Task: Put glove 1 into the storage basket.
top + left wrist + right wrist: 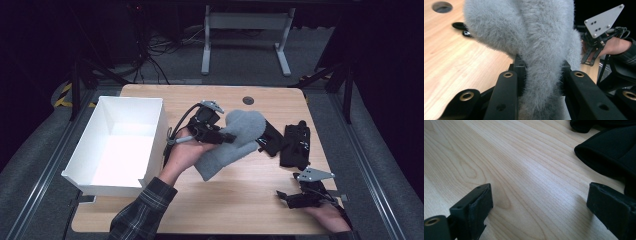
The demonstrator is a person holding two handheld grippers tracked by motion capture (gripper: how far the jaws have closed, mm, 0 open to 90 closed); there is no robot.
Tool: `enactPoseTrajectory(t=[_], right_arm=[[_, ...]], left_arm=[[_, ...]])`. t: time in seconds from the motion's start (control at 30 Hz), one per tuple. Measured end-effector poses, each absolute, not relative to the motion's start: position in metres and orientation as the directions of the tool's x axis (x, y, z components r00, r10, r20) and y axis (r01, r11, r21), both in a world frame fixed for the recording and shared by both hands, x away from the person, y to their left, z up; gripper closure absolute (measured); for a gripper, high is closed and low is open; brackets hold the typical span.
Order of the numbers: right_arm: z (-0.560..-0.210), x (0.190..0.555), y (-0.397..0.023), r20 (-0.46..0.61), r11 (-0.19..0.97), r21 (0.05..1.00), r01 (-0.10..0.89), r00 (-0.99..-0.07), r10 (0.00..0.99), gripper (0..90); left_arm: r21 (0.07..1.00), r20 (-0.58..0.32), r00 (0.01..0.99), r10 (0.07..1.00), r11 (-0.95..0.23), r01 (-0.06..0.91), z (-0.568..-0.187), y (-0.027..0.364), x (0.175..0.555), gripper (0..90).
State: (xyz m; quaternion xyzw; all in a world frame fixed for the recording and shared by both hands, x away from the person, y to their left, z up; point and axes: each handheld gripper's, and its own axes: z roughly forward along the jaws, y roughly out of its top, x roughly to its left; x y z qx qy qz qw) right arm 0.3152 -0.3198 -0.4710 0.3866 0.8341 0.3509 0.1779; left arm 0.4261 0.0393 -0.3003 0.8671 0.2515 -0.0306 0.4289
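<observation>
Near the middle of the high view, the left gripper (pixel 226 136) has its fingers (pixel 520 71) closed on the grey fuzzy mitten (pixel 231 142), pinching it across a narrow part while the wide palm end sits toward the upper right of the grip and the cuff end trails down toward the lower middle of the frame. In the left gripper view the fleece bunches thickly between the two black fingers, so the hold looks secure, but the soft pile could slip if the hand swings fast. The white box (pixel 152 103) stands open at the left of the frame, just beside the hand, and it seems the likely place for the mitten. To do this step well, lift until the trailing cuff clears the surface (pixel 240 195) and the box's near wall, then carry it left in a smooth arc and let go only once the whole mitten hangs over the box's inside. The right gripper (pixel 282 196) sits low at the lower right of the frame, its fingers (pixel 477 202) spread apart over bare wood with nothing between them, near the black gloves (pixel 295 145) lying right of centre; it should stay clear of the moving mitten.
</observation>
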Motion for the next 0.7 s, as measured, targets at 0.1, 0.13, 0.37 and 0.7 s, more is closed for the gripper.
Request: enactPoseTrajectory(t=[0.1,0.13,0.37,0.7], right_arm=[[-0.471,0.315,-0.32,-0.025,0.455,0.723,0.52,-0.638,0.77,7.2],[-0.471,0.315,-0.32,-0.025,0.455,0.723,0.52,-0.638,0.77,7.2],[-0.471,0.315,-0.32,-0.025,0.454,0.723,0.52,-0.638,0.77,7.2],[-0.471,0.315,-0.32,-0.024,0.454,0.723,0.521,-0.637,0.77,7.2]], left_arm=[[0.732,-0.259,0.867,0.425,-0.5,0.464,-0.29,0.047,0.426,71.9],[0.732,-0.255,0.866,0.429,-0.5,0.463,-0.286,0.051,0.427,71.9],[0.738,-0.254,0.853,0.456,-0.479,0.476,-0.266,0.072,0.429,71.9],[0.747,-0.224,0.829,0.513,-0.456,0.483,-0.239,0.107,0.424,72.0]])
